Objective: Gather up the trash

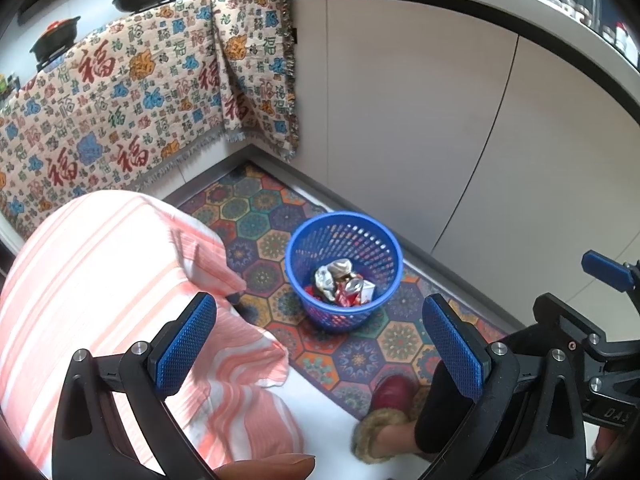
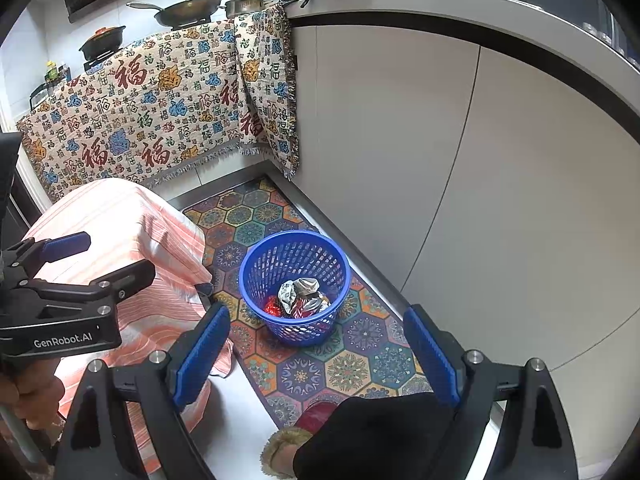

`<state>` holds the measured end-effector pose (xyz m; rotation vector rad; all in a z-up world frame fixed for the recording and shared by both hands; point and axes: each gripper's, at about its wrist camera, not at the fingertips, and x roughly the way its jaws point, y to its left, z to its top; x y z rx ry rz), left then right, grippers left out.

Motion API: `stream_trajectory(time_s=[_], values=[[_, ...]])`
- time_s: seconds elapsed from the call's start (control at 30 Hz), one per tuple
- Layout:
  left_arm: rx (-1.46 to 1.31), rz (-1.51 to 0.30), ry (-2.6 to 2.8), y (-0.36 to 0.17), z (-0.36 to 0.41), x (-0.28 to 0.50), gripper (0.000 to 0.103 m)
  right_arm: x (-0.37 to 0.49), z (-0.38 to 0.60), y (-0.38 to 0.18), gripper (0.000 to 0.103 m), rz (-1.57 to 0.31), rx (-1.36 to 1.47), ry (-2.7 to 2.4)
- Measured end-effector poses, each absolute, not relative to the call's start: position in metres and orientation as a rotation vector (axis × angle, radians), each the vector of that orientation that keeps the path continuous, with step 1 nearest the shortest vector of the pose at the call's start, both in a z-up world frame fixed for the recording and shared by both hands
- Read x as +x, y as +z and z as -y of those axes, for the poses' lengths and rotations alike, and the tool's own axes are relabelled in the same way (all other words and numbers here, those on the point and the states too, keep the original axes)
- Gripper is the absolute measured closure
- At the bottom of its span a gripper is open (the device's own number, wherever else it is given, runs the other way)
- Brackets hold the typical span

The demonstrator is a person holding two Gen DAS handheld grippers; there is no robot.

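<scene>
Tongs left point(image 1: 320, 340) agape | right point(image 2: 316, 356) agape | trash point(image 1: 344, 282) in basket point(image 1: 320, 236)

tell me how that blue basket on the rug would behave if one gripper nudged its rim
The blue basket looks like thin perforated plastic, so probably light and slightly flexible. It holds only crumpled wrappers low inside, so little weight likely anchors it. Standing upright on the patterned rug, it might tip rather than slide.

The left claw point(image 1: 320, 344) gapes empty above a blue basket point(image 1: 316, 240) holding crumpled trash point(image 1: 340, 282).
</scene>
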<state>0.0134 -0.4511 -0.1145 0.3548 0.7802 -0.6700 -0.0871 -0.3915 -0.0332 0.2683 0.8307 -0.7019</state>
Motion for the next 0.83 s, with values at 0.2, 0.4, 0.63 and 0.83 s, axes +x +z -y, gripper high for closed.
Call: stream_trajectory(time_s=[0.2, 0.4, 0.63, 0.83], values=[[0.358, -0.786, -0.672, -0.1161, 0.4518, 0.0141, 0.0, -0.0866, 0.3913, -0.0335, 0.013, -0.832, 0.27, -0.701], [0.36, -0.788, -0.68, -0.1169, 0.4518, 0.015, 0.0, -0.0866, 0.3938, -0.0358, 0.013, -0.833, 0.272, -0.701], [0.362, -0.784, -0.689, -0.1176, 0.452, 0.0139, 0.0, -0.0869, 0.3949, -0.0385, 0.013, -0.835, 0.274, -0.704], [0.38, -0.743, -0.702, -0.1168, 0.4504, 0.0071, 0.001, -0.0873, 0.3946, -0.0402, 0.013, -0.832, 0.28, -0.713]])
